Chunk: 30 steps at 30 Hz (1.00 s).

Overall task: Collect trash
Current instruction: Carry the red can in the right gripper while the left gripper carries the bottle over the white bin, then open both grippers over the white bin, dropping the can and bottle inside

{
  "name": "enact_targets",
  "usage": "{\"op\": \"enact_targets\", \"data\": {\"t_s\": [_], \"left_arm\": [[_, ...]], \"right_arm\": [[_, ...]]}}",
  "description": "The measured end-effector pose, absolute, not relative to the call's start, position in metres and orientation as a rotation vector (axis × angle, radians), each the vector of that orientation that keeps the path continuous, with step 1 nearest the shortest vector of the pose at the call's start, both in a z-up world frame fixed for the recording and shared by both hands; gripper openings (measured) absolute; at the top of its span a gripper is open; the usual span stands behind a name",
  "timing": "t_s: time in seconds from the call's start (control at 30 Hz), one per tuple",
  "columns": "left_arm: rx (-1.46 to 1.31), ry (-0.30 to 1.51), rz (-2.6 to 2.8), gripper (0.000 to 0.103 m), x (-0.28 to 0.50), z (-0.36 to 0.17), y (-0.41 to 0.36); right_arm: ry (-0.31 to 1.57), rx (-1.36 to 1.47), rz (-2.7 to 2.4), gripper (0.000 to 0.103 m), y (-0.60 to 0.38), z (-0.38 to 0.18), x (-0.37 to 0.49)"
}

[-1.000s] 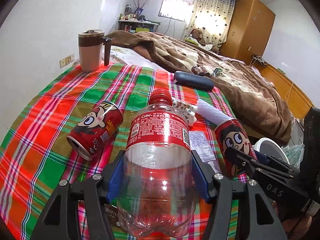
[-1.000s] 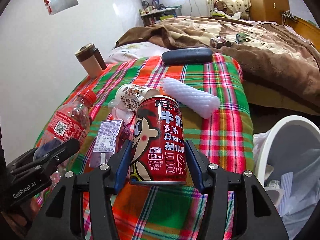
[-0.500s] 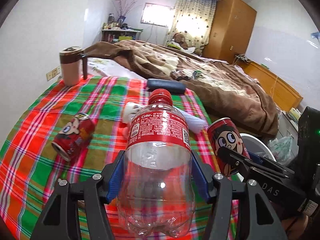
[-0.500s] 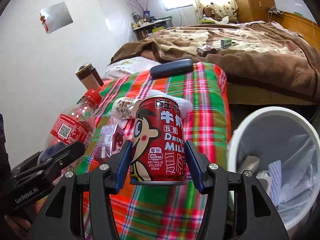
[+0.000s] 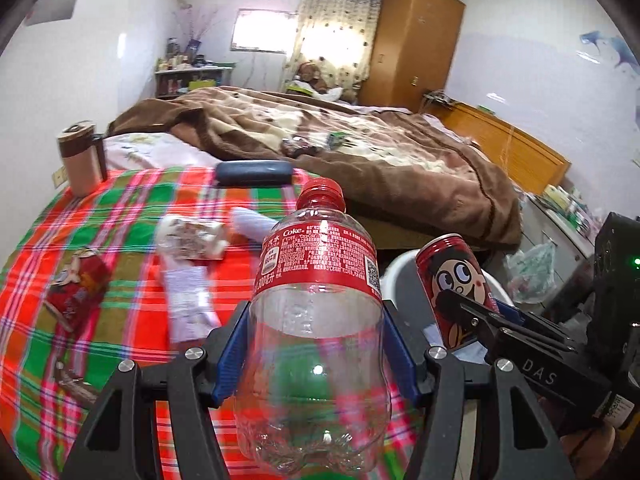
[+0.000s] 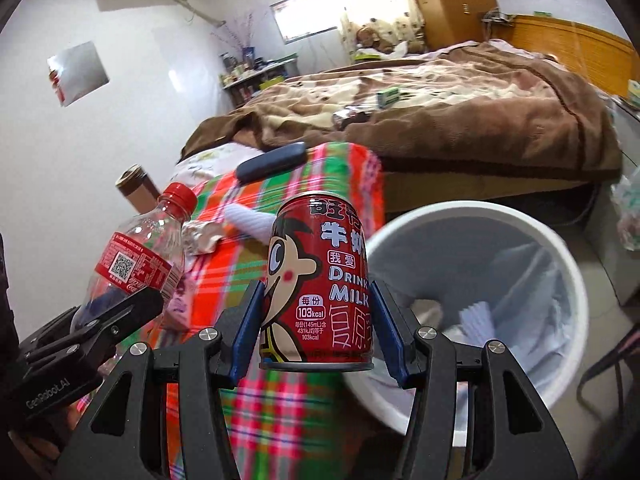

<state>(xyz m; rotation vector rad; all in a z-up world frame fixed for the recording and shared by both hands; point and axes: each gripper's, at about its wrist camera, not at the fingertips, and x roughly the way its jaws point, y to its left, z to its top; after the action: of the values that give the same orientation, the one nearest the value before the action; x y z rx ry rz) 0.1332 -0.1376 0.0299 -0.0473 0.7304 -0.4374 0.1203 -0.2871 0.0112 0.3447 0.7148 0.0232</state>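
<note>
Right gripper (image 6: pixel 316 328) clamped on upright milk can (image 6: pixel 318 280), white bin (image 6: pixel 472 216) just right, nearer than left gripper (image 5: pixel 316 360) clamping upright Coke bottle (image 5: pixel 316 320).

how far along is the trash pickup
Partway. Done: the bin already holds some paper. In hand: the left gripper grips an empty bottle, the right gripper grips a milk can beside the bin's rim. Left: a second can, wrapper and carton on the plaid cloth.
</note>
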Motion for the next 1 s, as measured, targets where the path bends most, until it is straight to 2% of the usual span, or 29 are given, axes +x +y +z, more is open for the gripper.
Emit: {"op": "enact_targets", "data": {"t_s": [0.43,1.0], "left_arm": [[0.01,0.762,-0.571,0.062,0.123,0.023,-0.217],[0.048,0.853,-0.62,0.062,0.145,-0.012,-0.282]], "right_arm": [[0.723,0.385,-0.113,0.054,-0.339,-0.001,0.104],[0.817,0.373,-0.232,0.055,-0.382,-0.031,0.11]]}}
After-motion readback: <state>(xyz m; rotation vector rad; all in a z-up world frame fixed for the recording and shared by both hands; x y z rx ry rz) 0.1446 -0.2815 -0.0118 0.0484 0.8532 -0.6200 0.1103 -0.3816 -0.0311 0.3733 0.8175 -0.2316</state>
